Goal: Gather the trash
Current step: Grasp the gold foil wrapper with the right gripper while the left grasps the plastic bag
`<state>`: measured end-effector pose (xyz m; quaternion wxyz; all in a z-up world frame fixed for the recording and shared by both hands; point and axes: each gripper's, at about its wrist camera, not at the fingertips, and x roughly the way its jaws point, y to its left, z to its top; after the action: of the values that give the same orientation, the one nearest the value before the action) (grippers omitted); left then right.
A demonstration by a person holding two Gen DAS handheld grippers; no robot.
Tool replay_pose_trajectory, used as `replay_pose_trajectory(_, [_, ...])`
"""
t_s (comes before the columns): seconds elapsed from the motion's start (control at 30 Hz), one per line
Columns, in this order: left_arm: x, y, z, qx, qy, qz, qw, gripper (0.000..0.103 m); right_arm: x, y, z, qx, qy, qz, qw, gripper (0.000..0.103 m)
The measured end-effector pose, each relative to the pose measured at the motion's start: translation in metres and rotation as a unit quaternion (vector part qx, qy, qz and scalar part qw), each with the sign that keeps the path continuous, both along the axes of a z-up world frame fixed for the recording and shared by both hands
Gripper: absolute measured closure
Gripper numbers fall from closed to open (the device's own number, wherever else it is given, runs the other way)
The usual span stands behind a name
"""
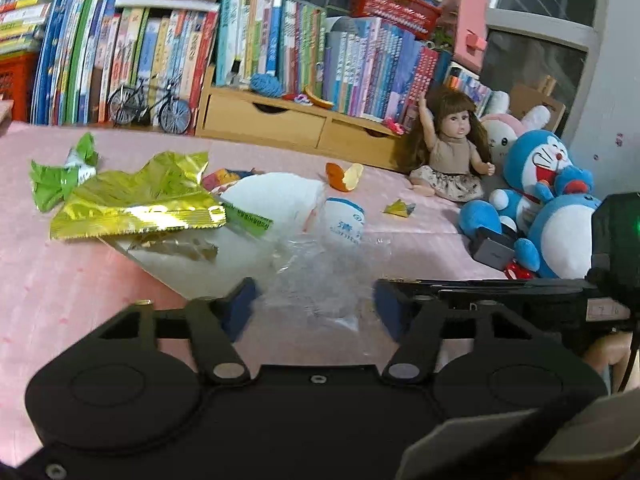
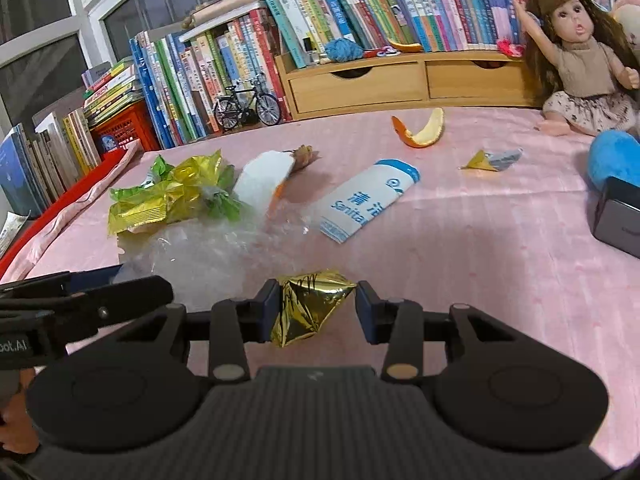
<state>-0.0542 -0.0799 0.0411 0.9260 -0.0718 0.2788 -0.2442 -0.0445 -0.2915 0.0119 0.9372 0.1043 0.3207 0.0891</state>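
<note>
While right gripper (image 2: 316,306) jaws pinch crinkled gold foil wrapper (image 2: 308,308); left gripper (image 1: 316,304) jaws open, straddling clear crumpled plastic (image 1: 320,280)

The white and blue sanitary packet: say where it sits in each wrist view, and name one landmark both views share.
Left wrist view: the white and blue sanitary packet lies centre frame on the pink tablecloth, partly behind clear crumpled plastic.
Right wrist view: the packet lies just above centre, in full view.
Shared landmark: the orange peel, beyond the packet in both.
</note>
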Motion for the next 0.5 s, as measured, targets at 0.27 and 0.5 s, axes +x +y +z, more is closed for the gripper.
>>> replay_pose_trajectory(0.27, [-0.013, 0.001, -0.002, -0.012, 0.008, -0.053, 0.9985, 0.033, -0.014, -0.007, -0.005, 0.016, 0.006, -0.002, 1.000, 0.057])
replay_pose_trajectory(0.5, [-0.015, -0.003, -0.013, -0.026, 0.027, -0.047, 0.9982, 0.034, -0.023, 0.002, -0.009, -0.001, 0.009, 0.007, 1.000, 0.058])
